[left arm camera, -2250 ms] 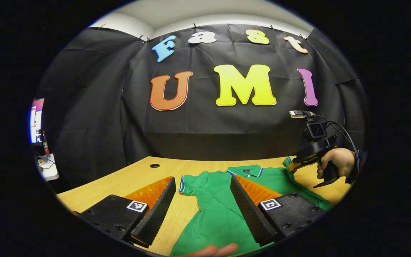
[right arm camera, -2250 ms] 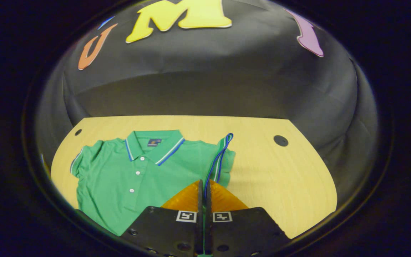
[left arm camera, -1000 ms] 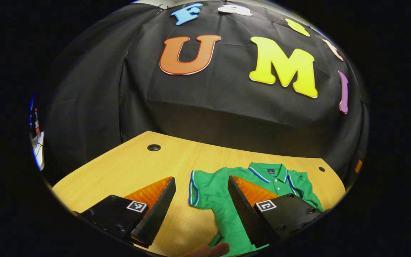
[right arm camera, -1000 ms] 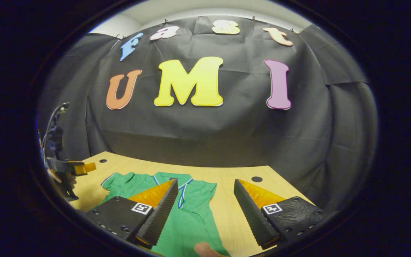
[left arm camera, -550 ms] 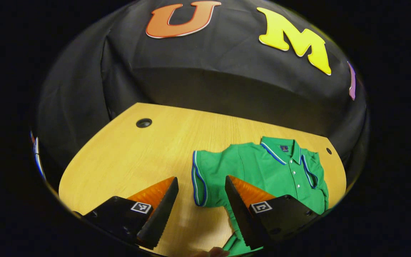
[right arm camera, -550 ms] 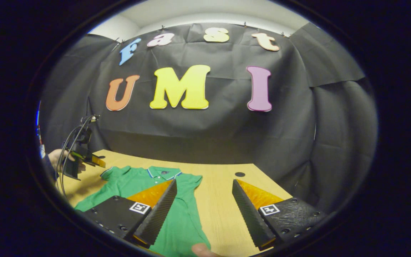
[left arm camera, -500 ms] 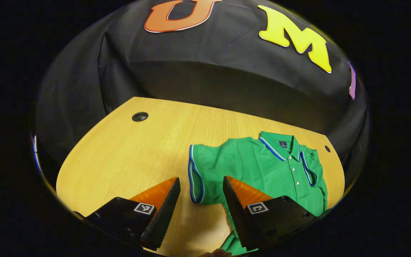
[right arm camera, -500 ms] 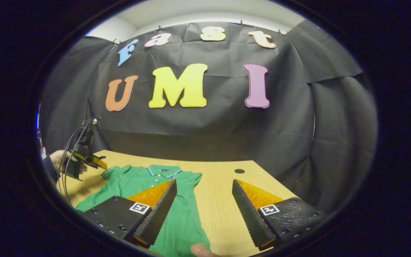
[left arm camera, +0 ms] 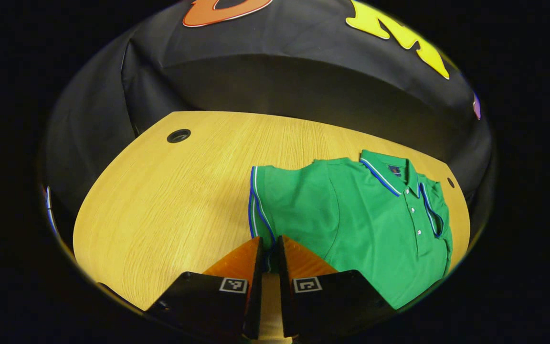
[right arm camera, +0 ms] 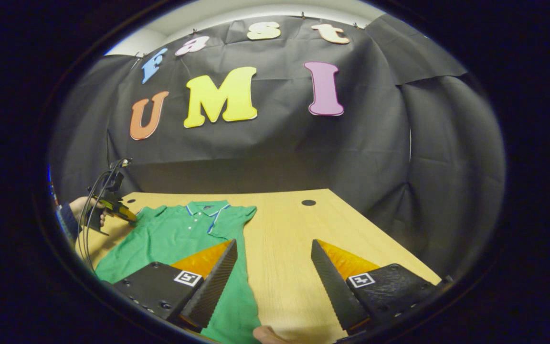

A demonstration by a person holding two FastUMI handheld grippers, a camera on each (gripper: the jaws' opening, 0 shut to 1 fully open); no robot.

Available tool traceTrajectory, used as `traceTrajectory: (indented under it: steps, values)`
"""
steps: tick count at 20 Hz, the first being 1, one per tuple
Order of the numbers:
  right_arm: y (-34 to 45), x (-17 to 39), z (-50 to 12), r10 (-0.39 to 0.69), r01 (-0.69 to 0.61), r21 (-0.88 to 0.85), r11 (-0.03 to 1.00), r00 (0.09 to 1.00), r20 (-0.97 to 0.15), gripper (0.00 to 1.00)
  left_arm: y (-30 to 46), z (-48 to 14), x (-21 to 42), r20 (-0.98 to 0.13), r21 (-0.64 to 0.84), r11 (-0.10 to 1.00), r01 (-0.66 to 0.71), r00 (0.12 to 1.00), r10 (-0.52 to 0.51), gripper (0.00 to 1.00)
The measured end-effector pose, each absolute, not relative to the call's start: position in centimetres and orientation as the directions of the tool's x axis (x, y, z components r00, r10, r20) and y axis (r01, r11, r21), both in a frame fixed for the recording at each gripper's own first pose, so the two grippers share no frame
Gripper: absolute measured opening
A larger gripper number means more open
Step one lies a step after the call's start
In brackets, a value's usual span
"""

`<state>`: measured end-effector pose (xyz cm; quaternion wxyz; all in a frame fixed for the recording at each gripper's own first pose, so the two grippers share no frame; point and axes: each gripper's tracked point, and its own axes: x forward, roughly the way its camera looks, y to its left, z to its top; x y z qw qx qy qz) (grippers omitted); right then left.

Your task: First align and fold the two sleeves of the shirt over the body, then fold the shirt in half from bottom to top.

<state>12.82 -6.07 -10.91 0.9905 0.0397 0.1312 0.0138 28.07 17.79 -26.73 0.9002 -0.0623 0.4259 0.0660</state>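
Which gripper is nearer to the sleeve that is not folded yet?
Left. The left gripper is shut on the sleeve cuff; the right gripper hovers open over the table beside the shirt's other side.

Recording booth, probably in a lab: black cloth wall behind a wooden surface with cable holes, white ceiling above.

Shirt green, blue-white striped trim on collar, cuffs; table light woodgrain.
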Motion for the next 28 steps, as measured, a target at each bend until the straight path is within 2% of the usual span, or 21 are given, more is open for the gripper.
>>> traceTrajectory:
  steps: [1,2,4,7,10,14,17,19,20,22,24,26,28]
  values:
    - [-6.2,12.8,-11.0,0.039,-0.016,0.087,0.996,0.965,-0.260,0.96,17.7,-26.4,28.3,-0.768,-0.049,0.983,-0.179,0.636,0.078,0.18]
    - [-6.1,12.8,-11.1,0.043,-0.020,0.091,0.996,0.965,-0.260,0.95,17.9,-26.0,28.4,-0.763,-0.028,0.983,-0.180,0.639,0.095,0.09]
    - [-6.0,12.9,-11.3,0.051,-0.027,0.092,0.995,0.964,-0.262,0.95,17.1,-24.9,28.6,-0.752,-0.013,0.987,-0.162,0.651,0.097,0.05]
    - [-5.9,12.8,-11.6,0.058,-0.035,0.092,0.995,0.963,-0.263,0.94,15.8,-23.1,29.4,-0.725,0.015,0.990,-0.138,0.680,0.106,0.05]
    - [-5.9,12.9,-12.2,0.063,-0.039,0.095,0.995,0.961,-0.270,0.94,12.4,-22.1,29.9,-0.714,0.007,0.997,-0.076,0.698,0.058,0.05]
    - [-6.9,13.0,-13.2,0.046,-0.017,0.100,0.995,0.956,-0.289,0.94,7.3,-22.2,30.8,-0.707,0.024,0.999,0.037,0.708,-0.009,0.05]
    - [-7.7,12.9,-13.8,0.033,-0.002,0.104,0.995,0.954,-0.298,0.94,5.2,-23.1,30.8,-0.713,0.063,0.995,0.072,0.701,-0.006,0.05]
    - [-8.3,12.6,-14.1,0.022,0.009,0.101,0.995,0.953,-0.304,0.94,5.9,-22.7,31.1,-0.696,0.117,0.993,0.032,0.715,0.059,0.13]
    - [-8.6,12.3,-14.2,0.019,0.013,0.101,0.995,0.952,-0.307,0.93,5.5,-22.3,31.0,-0.692,0.107,0.994,0.032,0.720,0.051,0.25]
    - [-9.0,11.6,-14.3,0.017,0.016,0.103,0.995,0.950,-0.311,0.93,4.5,-20.8,30.7,-0.668,0.060,0.998,0.018,0.744,0.027,0.66]
    - [-9.3,11.0,-14.5,0.015,0.018,0.101,0.995,0.950,-0.313,0.94,3.8,-18.8,30.0,-0.634,0.016,1.000,0.002,0.774,0.009,0.84]
    - [-9.3,10.2,-14.5,0.019,0.015,0.105,0.994,0.950,-0.310,0.93,3.2,-16.4,28.9,-0.599,-0.020,1.000,0.001,0.801,-0.013,0.85]
    - [-8.9,9.2,-14.4,0.028,0.006,0.109,0.994,0.951,-0.309,0.96,3.4,-14.2,27.2,-0.558,-0.009,1.000,0.001,0.830,-0.006,0.86]
